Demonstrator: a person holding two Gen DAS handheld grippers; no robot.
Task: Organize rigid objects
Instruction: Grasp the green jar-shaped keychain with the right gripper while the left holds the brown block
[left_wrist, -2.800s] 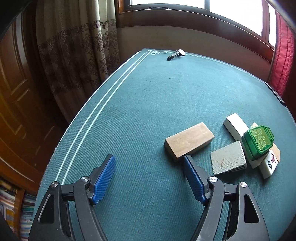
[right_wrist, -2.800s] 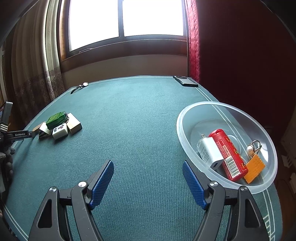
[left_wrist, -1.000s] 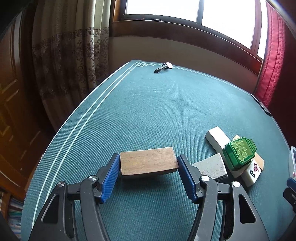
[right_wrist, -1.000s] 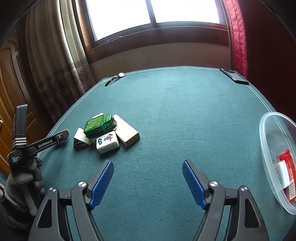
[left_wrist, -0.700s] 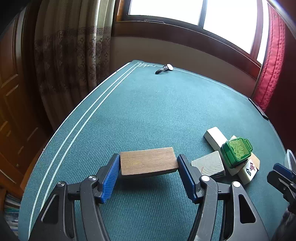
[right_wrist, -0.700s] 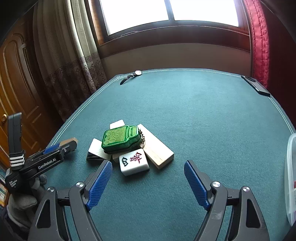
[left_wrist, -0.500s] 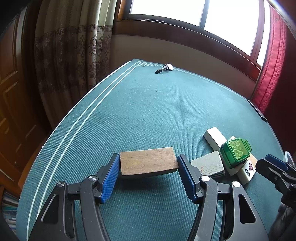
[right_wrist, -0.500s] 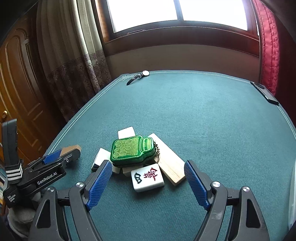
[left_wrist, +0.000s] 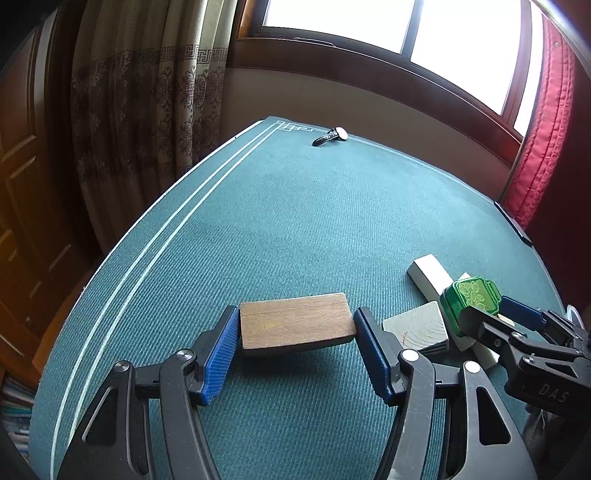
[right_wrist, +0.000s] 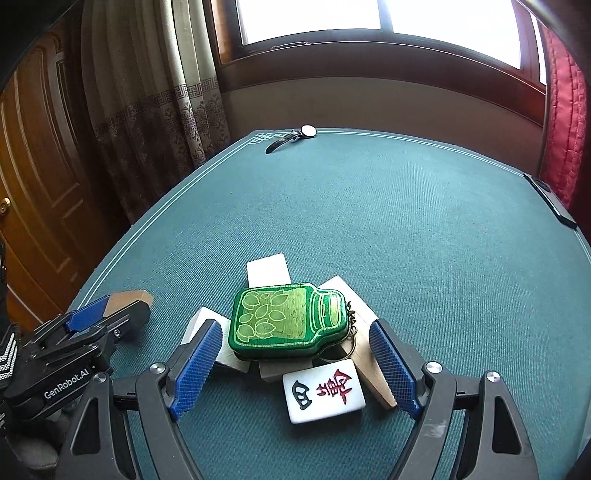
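Observation:
A brown wooden block (left_wrist: 295, 325) is held just above the green felt table (left_wrist: 314, 221) with my left gripper (left_wrist: 295, 334) shut on its two ends. To its right lies a pile: a grey wood block (left_wrist: 415, 328), a white block (left_wrist: 428, 271) and a green jar-shaped keychain case (left_wrist: 471, 297) on top. In the right wrist view my right gripper (right_wrist: 295, 343) stands open, its fingers on either side of the green case (right_wrist: 288, 325). A mahjong tile (right_wrist: 323, 389) and a tan slab (right_wrist: 365, 354) lie under and beside the case. The left gripper (right_wrist: 92, 317) shows at the left.
A wristwatch (right_wrist: 291, 138) lies at the table's far corner. A dark flat device (right_wrist: 550, 199) sits on the right edge. Curtains and a wooden door stand beyond the table's left edge, which is marked by white lines (left_wrist: 155, 266).
My left gripper shut on the brown block and lifted it, then stayed still. My right gripper swung left from the bowl and came down around the green case on the pile.

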